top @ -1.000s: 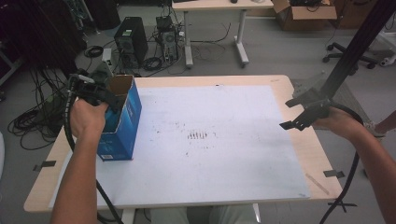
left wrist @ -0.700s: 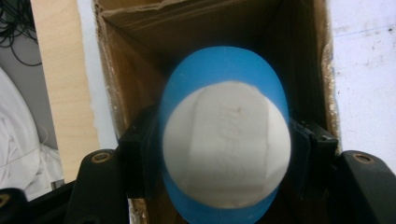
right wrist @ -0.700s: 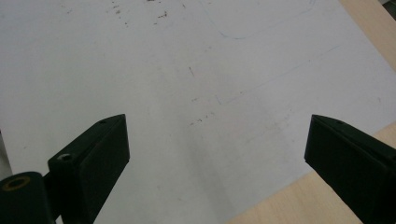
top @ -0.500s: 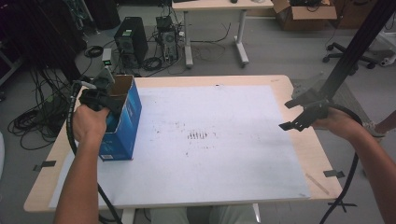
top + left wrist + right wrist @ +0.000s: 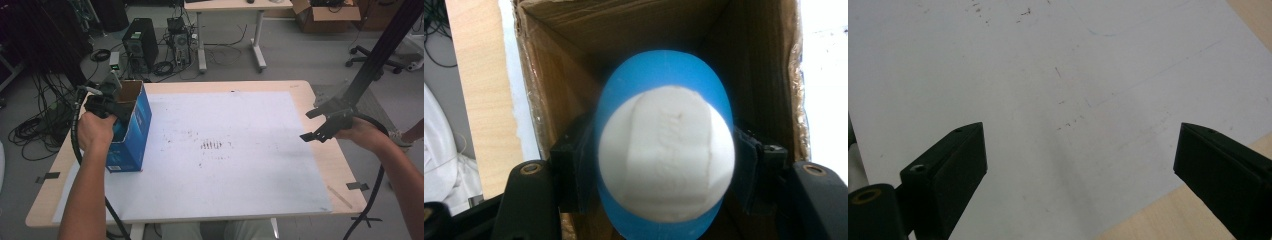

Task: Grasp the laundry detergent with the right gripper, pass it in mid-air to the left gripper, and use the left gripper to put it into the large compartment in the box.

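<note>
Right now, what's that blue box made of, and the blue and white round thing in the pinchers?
The blue box looks like cardboard: brown, fibrous inside walls and ragged edges, with a glossy printed outside. The blue and white object held by the left gripper seems smooth moulded plastic, though the blur leaves that unsure.

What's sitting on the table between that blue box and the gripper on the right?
Nothing: the high view shows bare, scuffed white sheet between the blue box and right gripper.
</note>
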A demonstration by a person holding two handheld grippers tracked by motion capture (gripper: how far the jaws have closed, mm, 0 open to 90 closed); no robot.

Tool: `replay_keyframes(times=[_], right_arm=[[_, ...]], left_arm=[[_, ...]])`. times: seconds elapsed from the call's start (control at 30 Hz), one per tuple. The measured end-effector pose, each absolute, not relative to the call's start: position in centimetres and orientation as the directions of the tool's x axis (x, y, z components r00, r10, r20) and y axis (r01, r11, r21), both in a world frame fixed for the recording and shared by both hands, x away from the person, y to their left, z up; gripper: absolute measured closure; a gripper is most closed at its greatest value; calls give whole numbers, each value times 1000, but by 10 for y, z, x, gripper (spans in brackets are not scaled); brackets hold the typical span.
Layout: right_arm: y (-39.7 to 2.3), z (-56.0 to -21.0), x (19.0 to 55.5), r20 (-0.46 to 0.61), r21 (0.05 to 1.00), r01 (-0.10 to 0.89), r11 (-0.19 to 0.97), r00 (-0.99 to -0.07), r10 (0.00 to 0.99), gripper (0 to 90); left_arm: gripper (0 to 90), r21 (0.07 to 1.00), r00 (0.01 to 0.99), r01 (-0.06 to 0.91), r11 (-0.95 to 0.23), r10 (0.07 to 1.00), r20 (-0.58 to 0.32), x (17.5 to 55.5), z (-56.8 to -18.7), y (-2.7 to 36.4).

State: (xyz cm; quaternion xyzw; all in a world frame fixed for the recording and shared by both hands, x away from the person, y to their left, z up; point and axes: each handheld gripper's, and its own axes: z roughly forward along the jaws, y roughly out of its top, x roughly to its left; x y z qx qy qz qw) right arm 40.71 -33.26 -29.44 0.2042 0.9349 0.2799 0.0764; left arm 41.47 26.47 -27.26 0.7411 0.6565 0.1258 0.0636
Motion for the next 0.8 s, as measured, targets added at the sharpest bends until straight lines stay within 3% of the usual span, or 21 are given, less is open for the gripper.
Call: replay_keyframes(times=[0.37,0.8], right_arm=[[-329,-294,406,-26,553,334,763,-909,416,67],[-331,-292,403,-27,558,334,760,-908,419,67]], left_arm=[[276,270,105,955,-121,992,75,413,-265,267],[234,317,111,940,-123,992,57,407,-243,271]])
